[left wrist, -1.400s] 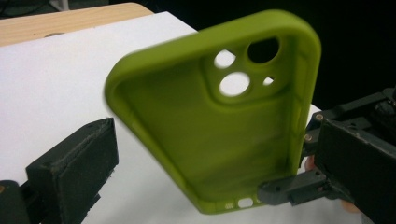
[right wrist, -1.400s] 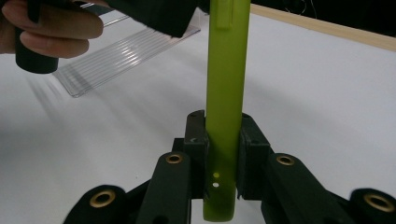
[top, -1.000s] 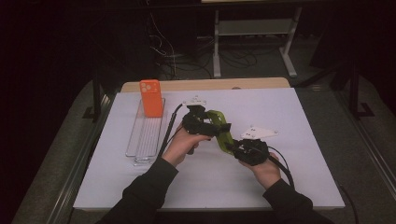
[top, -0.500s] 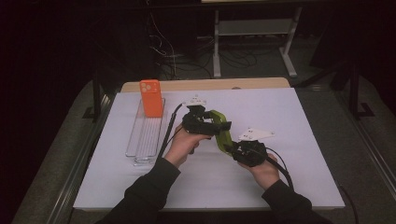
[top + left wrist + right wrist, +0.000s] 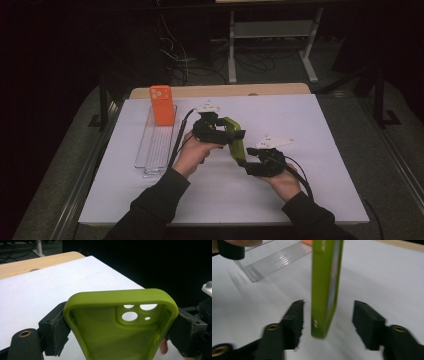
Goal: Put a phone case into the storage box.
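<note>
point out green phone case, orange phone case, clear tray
green phone case [image 5: 100, 335], left gripper view, inner back wall.
orange phone case [image 5: 161, 105], high view, back face.
clear tray [image 5: 155, 150], high view, ribbed floor.

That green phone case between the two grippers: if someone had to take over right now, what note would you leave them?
Left gripper: shut on the green phone case, jaws having just closed across its camera-hole end.
Right gripper: jaws have just opened; the case's other end stands between them, with a gap on each side.
Things: case held above the white table; orange phone case stands on the clear tray at the left.
Done: handover of the green case from right to left.
Left: probably draw the right gripper away and place the green case, likely by the tray.
</note>
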### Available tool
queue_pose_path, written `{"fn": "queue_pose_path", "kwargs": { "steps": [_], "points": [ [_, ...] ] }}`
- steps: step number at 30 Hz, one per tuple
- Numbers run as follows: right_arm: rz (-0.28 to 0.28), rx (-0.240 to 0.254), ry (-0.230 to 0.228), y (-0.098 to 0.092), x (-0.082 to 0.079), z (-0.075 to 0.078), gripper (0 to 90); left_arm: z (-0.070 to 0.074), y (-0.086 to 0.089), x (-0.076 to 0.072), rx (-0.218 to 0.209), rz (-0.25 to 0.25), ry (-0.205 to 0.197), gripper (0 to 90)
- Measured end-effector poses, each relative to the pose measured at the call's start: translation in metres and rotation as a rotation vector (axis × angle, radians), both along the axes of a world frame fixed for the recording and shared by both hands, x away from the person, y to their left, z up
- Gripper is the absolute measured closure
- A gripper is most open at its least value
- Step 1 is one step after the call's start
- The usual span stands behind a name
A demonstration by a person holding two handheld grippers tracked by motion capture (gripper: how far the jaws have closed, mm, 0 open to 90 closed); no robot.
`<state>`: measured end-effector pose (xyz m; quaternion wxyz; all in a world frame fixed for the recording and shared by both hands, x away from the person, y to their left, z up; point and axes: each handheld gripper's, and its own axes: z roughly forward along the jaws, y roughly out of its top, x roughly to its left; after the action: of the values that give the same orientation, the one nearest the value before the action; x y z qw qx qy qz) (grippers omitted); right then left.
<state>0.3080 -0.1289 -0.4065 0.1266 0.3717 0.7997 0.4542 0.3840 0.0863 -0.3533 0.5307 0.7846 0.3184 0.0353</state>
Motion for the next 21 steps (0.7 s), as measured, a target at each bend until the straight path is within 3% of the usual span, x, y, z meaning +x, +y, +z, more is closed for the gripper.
{"fn": "queue_pose_path", "kwargs": {
  "steps": [3,5,10,13,21],
  "points": [
    [-0.016,-0.019,-0.008,-0.007,-0.001,0.001,25.4,0.003,0.006,0.003,0.006,0.011,-0.007,15.1],
    [-0.02,-0.04,-0.012,-0.012,0.0,0.0,14.0,0.006,0.008,0.005,0.013,0.019,-0.008,15.1],
    [-0.019,-0.059,-0.002,-0.021,0.001,-0.006,0.5,0.016,0.015,0.009,0.02,0.034,-0.013,15.1],
    [-0.003,-0.104,0.009,-0.027,-0.001,-0.012,0.0,0.025,0.019,0.011,0.033,0.042,-0.026,15.1],
    [-0.035,-0.129,0.01,-0.055,-0.011,-0.021,0.0,0.052,0.035,0.019,0.087,0.094,-0.066,15.0]
  ]
}}
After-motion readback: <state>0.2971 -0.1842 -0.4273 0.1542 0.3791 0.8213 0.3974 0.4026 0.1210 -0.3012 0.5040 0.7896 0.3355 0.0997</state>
